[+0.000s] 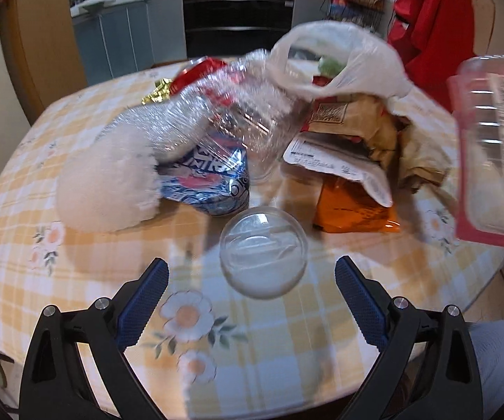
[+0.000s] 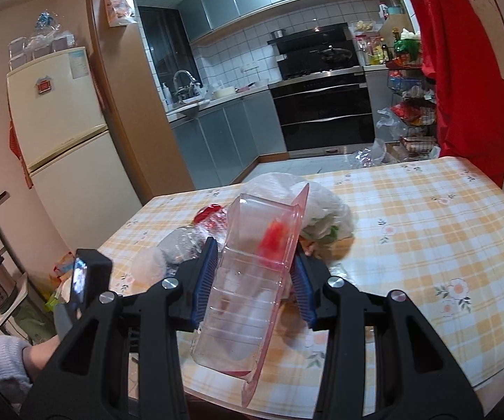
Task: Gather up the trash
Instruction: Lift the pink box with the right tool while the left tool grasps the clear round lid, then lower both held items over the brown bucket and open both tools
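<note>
My left gripper [image 1: 252, 276] is open, its blue pads on either side of a clear round plastic lid [image 1: 263, 251] lying on the checked tablecloth [image 1: 76, 280]. Behind it lies a trash pile: a blue-and-white drink pouch [image 1: 213, 182], crumpled clear plastic packaging [image 1: 216, 115], an orange packet [image 1: 353, 210], brown paper wrappers [image 1: 374, 129] and a white plastic bag [image 1: 343, 59] with its mouth open. My right gripper [image 2: 253, 273] is shut on a clear pink-rimmed plastic tray [image 2: 252, 273], held above the table; the tray also shows at the right edge of the left wrist view [image 1: 493, 147].
A white fluffy object [image 1: 104, 182] lies left of the pile. A red garment [image 2: 462, 70] hangs at the table's far right. The kitchen with oven [image 2: 322, 112], sink counter [image 2: 195, 105] and fridge [image 2: 59, 122] lies beyond the table. Wire racks of goods [image 2: 409, 112] stand by the oven.
</note>
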